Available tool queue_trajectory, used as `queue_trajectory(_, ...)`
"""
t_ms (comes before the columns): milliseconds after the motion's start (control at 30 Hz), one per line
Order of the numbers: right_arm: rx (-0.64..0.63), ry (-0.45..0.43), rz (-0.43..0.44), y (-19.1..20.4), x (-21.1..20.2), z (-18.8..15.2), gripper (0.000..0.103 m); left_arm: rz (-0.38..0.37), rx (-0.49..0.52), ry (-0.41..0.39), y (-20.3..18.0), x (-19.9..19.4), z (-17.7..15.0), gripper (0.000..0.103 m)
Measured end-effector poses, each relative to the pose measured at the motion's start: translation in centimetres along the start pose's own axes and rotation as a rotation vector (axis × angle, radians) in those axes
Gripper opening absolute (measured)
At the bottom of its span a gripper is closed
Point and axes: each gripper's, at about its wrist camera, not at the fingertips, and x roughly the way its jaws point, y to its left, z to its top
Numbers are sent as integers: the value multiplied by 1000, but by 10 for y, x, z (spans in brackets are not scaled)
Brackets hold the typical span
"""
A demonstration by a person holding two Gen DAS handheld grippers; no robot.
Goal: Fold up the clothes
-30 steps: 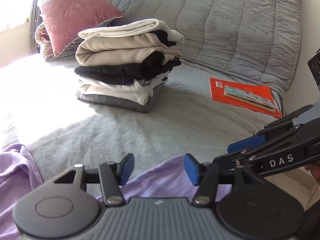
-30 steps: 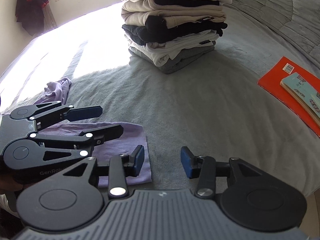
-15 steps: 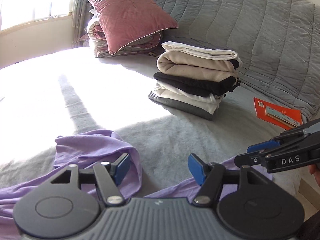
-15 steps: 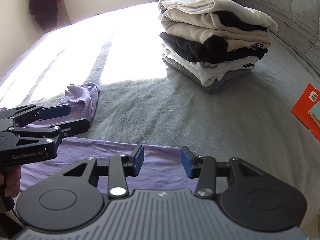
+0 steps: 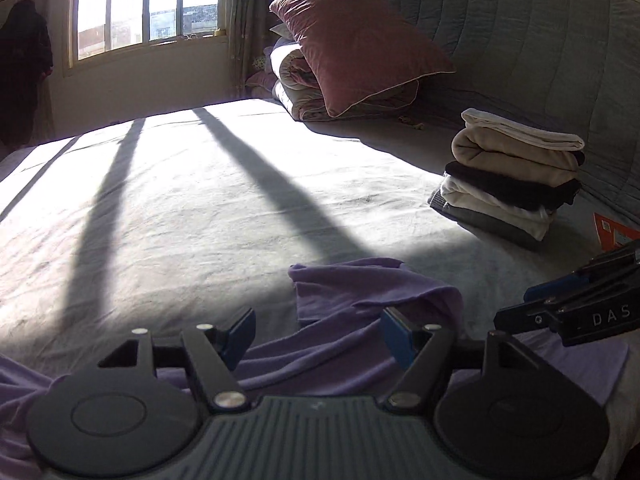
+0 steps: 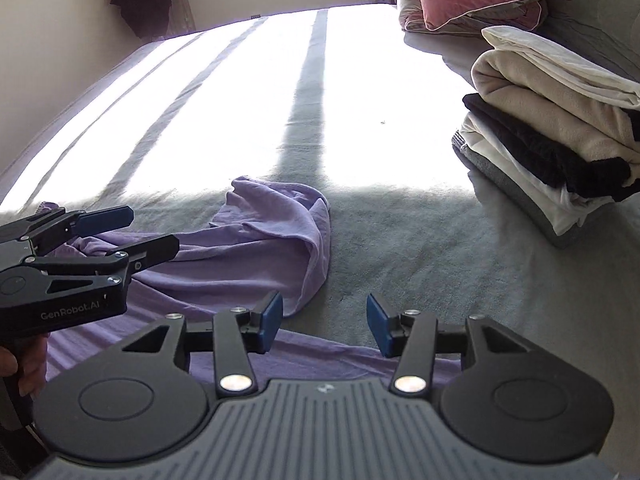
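Lilac garment [image 6: 256, 248] lies crumpled on the grey bed [image 6: 400, 256], under and ahead of both tools. Left hand-held gripper [image 5: 318, 338] stands spread, its jaws having just been opening, nothing pinched (cloth shows below the gap). Right hand-held gripper [image 6: 325, 322] is likewise parted and has just widened, empty, over the garment's near edge. Folded stack [image 6: 552, 136] sits well apart, to the right.

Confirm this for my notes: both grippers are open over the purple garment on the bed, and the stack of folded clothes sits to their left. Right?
Not quite. The stack of folded clothes sits to the right, not the left, as the right wrist view shows. The rest holds: the left gripper and right gripper are both open over the purple garment on the bed, nothing between their fingers.
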Motion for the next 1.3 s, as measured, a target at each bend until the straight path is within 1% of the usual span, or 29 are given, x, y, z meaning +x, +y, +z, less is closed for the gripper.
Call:
queue_trajectory(133,-31,2,32,25,12,9,53,55,-14,-8,25,-8,0,71)
queue_trajectory(300,-66,18,63,52,29,14,54,129,-66,-16,61,-20,-5,71)
queue_trajectory(367,-89,24,72,64,36,15,54,161,-93,-16,78,-25,-9,74)
queue_trajectory(400,-100,27,77,71,39,16,54,174,-106,-16,86,-27,-12,78)
queue_trajectory(533,-132,35,123,98,51,19,55,232,-148,-10,120,-33,-22,79)
queue_trajectory(633,-150,45,166,115,60,19,58,266,-200,-19,146,-40,-29,79)
queue_trajectory(800,-182,51,207,145,69,24,62,317,-306,-41,189,-49,-40,80)
queue_trajectory(967,-197,50,235,174,79,38,63,417,-417,-25,226,-58,-56,80)
queue_trajectory(1033,-213,52,237,189,85,43,63,440,-448,-16,239,-62,-63,77)
queue_trajectory(1100,-229,55,239,203,91,49,63,453,-455,-14,250,-67,-69,75)
queue_trajectory(1167,-242,58,244,215,96,54,63,481,-460,-11,261,-72,-74,71)
queue_trajectory(1233,-255,60,252,229,103,60,63,501,-481,2,275,-76,-80,59)
queue_trajectory(1267,-264,62,258,236,107,64,63,486,-498,12,281,-76,-81,56)
queue_trajectory(1300,-270,65,264,243,111,67,63,471,-516,22,287,-77,-83,50)
